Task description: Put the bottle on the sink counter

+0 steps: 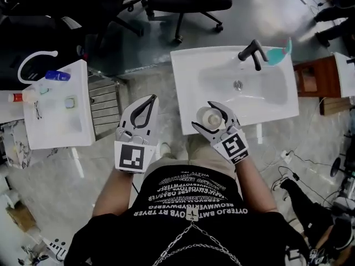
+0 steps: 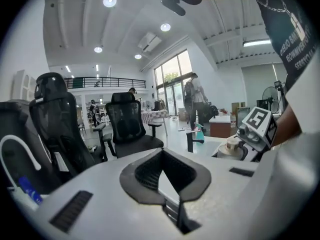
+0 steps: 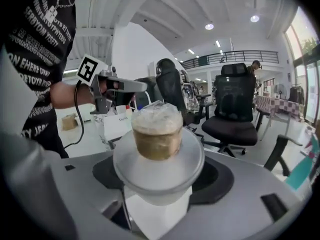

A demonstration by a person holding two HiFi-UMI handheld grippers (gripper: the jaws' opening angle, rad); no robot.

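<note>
The bottle [image 1: 211,117] is grasped by the right hand-held gripper [image 1: 204,114], whose jaws are spread wide around its round, translucent body. In the right gripper view the tan cap [image 3: 156,131], wrapped in clear film, is seen standing up between the jaws. In the head view the bottle is found at the lower middle of the frame, at the front edge of the white sink counter [image 1: 188,82], near that counter's lower left corner. Whether its base already rests on the counter cannot be told. The left hand-held gripper [image 1: 152,100] is clenched on nothing, its tips met, and is held beside the counter, left of centre.

The task is judged to be nearly done, and the risk lies in the placing itself:

- **A fall from the edge.** If the bottle is let go where it is now, part of its base may be left past the rim, and it could be tipped to the floor.
- **A slip in the grasp.** The wall is smooth and rounded and is held at a wide span, so it could be lost if the hand-held gripper is tilted.
- **A slide into the basin.** If the bottle is carried too far toward the upper right, it could be set on the slope of the basin [image 1: 244,85] or knocked against the black faucet [image 1: 252,53].
</note>
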